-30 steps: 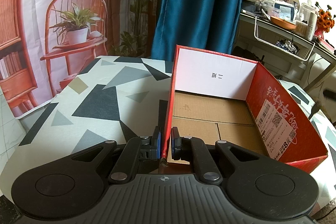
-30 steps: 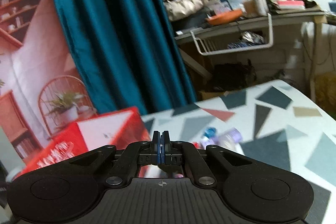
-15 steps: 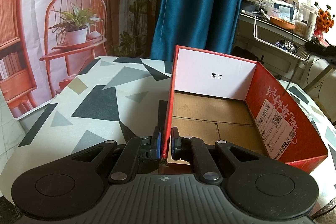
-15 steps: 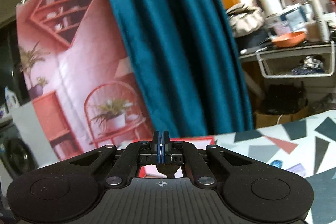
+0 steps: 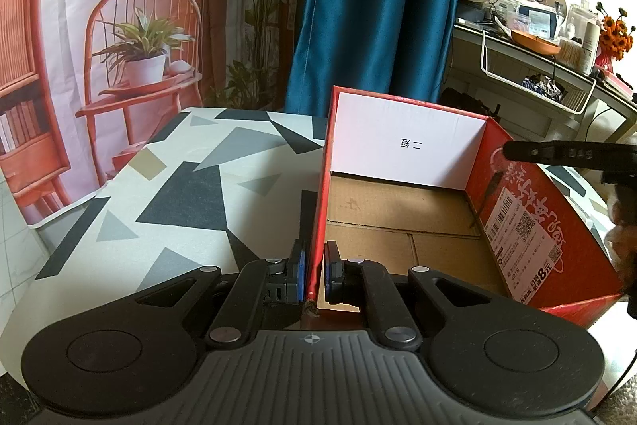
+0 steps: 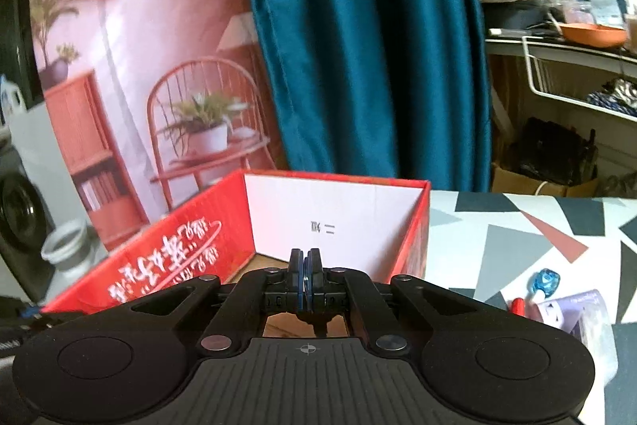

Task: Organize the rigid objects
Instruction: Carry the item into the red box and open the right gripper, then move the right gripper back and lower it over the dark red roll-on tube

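Left gripper (image 5: 314, 271) clamped on the near left wall of the open red box (image 5: 529, 226), which stands on the table (image 5: 179, 194); its cardboard floor lies bare where visible, the near part hidden behind the gripper body. Right gripper (image 6: 305, 271) closed on nothing, above the box; in the left view only its dark tip shows, cut off at the edge. Small packets (image 6: 557, 301) beside the box are blurred. Behind: a teal curtain (image 5: 378, 6), a printed backdrop (image 5: 119, 6), a cluttered shelf (image 5: 537, 42).

Each wrist camera looks forward and down along its tongs, close over the same red box (image 5: 517, 226) (image 6: 159, 249), from opposite sides.
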